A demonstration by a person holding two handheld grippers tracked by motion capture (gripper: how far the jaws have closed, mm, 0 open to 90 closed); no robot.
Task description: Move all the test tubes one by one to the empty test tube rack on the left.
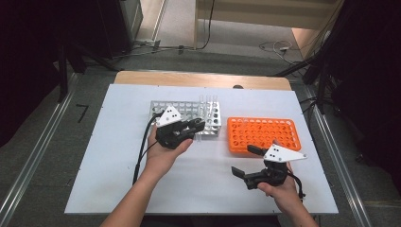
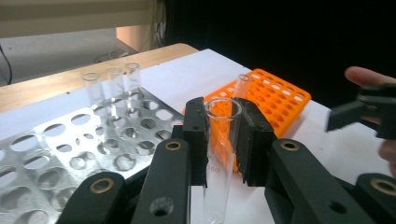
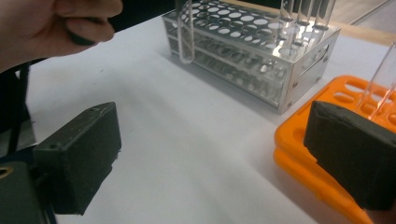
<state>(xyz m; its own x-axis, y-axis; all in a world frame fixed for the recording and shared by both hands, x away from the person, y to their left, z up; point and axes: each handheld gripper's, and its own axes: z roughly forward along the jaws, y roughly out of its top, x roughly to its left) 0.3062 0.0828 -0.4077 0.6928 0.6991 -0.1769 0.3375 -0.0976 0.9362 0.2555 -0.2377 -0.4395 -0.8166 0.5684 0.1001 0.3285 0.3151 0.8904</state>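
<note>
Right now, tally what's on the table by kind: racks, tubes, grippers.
Racks: 2, metal rack and orange rack
Glass tubes: 5, rack tubes 3, held tube 1, orange-rack tube 1
Grippers: 2, left gripper shut on the held tube, right gripper open
Total: 9

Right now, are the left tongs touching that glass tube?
Touching. In the left gripper view, the left tongs stand shut, both black pads pressed against the upright glass tube.

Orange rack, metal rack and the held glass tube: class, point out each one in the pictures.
orange rack [image 1: 263, 133], high view, on its holed top face.
metal rack [image 3: 261, 51], right gripper view, on its side.
glass tube [image 2: 221, 122], left gripper view, on its wall between the pads.
</note>
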